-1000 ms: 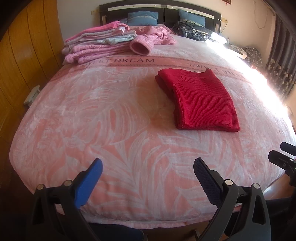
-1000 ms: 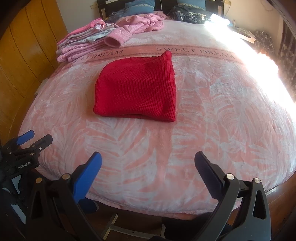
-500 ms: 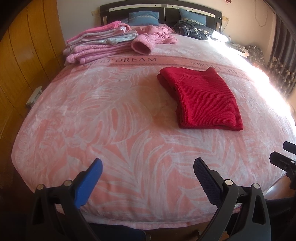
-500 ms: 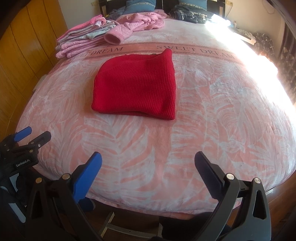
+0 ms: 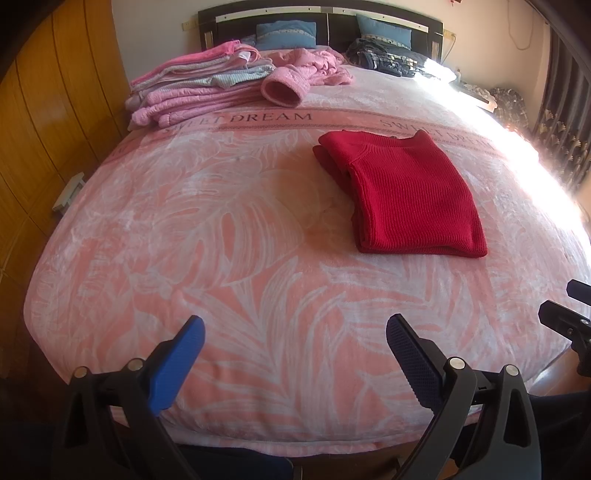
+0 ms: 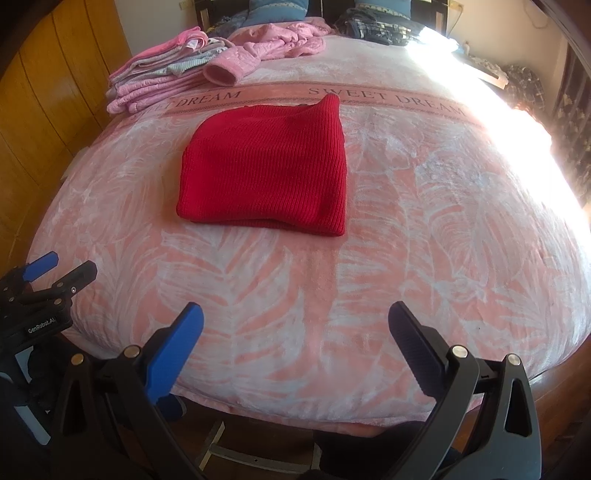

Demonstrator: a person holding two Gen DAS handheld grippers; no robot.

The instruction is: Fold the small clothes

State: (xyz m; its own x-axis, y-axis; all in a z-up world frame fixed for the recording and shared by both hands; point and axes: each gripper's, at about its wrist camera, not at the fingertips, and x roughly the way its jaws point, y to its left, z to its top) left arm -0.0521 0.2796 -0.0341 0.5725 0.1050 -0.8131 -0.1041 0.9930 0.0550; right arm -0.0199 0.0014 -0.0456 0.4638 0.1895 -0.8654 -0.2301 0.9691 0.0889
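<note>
A folded red knit sweater (image 5: 406,192) (image 6: 269,173) lies flat on the pink leaf-patterned bedspread (image 5: 221,236) (image 6: 424,229), a little past the bed's middle. My left gripper (image 5: 295,336) hangs open over the foot of the bed, well short of the sweater and to its left. My right gripper (image 6: 295,325) is open too, over the foot edge, with the sweater ahead and slightly left. Nothing sits between either pair of fingers. Each gripper shows at the edge of the other's view: the right gripper (image 5: 569,317), the left gripper (image 6: 48,273).
A stack of folded pink and grey clothes (image 5: 199,88) (image 6: 162,81) lies at the far left, an unfolded pink garment (image 5: 306,74) (image 6: 273,44) beside it. Pillows and dark bedding lean on the headboard (image 5: 317,14). A wooden wall (image 5: 44,110) runs along the left; strong sunlight washes the right side.
Both grippers have drifted slightly forward and up toward the bed, so the sweater sits a little lower in both views. The sweater itself has not moved, and both grippers stay open.
</note>
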